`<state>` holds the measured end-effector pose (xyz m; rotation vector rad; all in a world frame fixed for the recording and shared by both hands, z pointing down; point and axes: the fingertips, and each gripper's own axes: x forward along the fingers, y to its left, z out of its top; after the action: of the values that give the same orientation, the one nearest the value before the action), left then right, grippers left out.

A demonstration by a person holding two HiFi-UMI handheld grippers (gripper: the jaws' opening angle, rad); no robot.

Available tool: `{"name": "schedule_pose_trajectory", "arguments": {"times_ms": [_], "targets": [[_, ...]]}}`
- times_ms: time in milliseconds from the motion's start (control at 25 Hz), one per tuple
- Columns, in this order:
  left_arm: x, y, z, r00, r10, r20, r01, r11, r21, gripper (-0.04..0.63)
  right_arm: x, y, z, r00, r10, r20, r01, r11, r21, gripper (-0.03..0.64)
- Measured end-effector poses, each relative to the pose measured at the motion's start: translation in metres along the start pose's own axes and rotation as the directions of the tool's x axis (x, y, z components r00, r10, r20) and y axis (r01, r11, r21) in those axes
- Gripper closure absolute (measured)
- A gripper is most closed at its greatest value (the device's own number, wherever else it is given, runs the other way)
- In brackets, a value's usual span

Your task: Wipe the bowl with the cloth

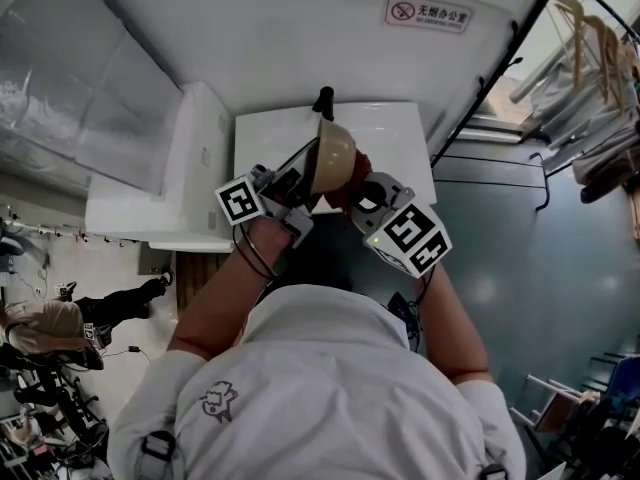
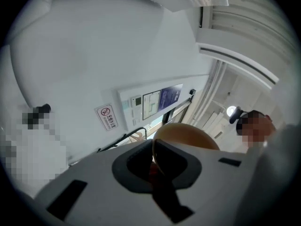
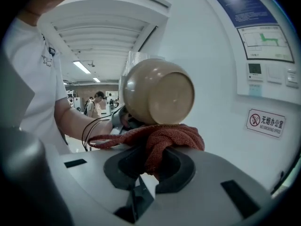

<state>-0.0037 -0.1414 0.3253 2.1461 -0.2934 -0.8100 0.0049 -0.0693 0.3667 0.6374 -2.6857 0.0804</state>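
Note:
A tan bowl (image 1: 333, 156) is held up on its side over the white table (image 1: 395, 128). My left gripper (image 1: 296, 186) is shut on its rim; in the left gripper view the bowl (image 2: 188, 134) rises just past the jaws (image 2: 154, 161), with the rim pinched between them. A red-brown cloth (image 3: 162, 140) hangs bunched from my right gripper (image 3: 150, 166), which is shut on it. The cloth lies right under the bowl's outer wall (image 3: 160, 91), whose base faces this camera. In the head view, the cloth (image 1: 353, 172) and right gripper (image 1: 362, 194) sit to the right of the bowl.
A black post (image 1: 323, 99) stands at the table's far edge. A white cabinet (image 1: 190, 168) flanks the table on the left. A no-smoking sign (image 1: 428, 13) hangs on the white wall. Wooden hangers (image 1: 590, 38) are at the upper right. People (image 3: 96, 102) stand far off.

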Motion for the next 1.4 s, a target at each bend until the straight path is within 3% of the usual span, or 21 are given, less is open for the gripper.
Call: {"name": "schedule_pose_trajectory", "arguments": {"times_ms": [240, 520, 720, 960, 1200, 1400], "targets": [[-0.007, 0.023, 0.007, 0.987, 0.155, 0.040, -0.158, 0.984, 0.077, 0.563, 0.009, 0.035, 0.009, 0.998, 0.066, 0.010, -0.066, 0.997, -0.036, 0.566], [-0.026, 0.047, -0.003, 0.966, 0.257, 0.002, -0.257, 0.964, 0.063, 0.558, -0.024, 0.041, 0.042, 0.995, 0.039, 0.089, -0.030, 0.995, -0.099, 0.566], [-0.027, 0.042, -0.026, 0.977, 0.205, -0.065, -0.205, 0.979, 0.002, 0.561, -0.050, 0.016, 0.071, 0.982, -0.052, 0.179, 0.071, 0.993, -0.097, 0.566], [-0.023, 0.027, -0.050, 0.983, 0.132, -0.124, -0.139, 0.989, -0.053, 0.569, -0.066, -0.030, 0.074, 0.969, -0.135, 0.207, 0.144, 0.989, -0.027, 0.566], [-0.015, 0.005, -0.064, 0.975, 0.060, -0.213, -0.046, 0.997, 0.068, 0.572, -0.060, -0.058, 0.053, 0.965, -0.207, 0.163, 0.203, 0.978, 0.041, 0.566], [-0.010, -0.013, -0.062, 0.980, -0.041, -0.197, 0.051, 0.998, 0.046, 0.572, -0.049, -0.060, 0.037, 0.975, -0.162, 0.154, 0.144, 0.982, 0.120, 0.566]]}}
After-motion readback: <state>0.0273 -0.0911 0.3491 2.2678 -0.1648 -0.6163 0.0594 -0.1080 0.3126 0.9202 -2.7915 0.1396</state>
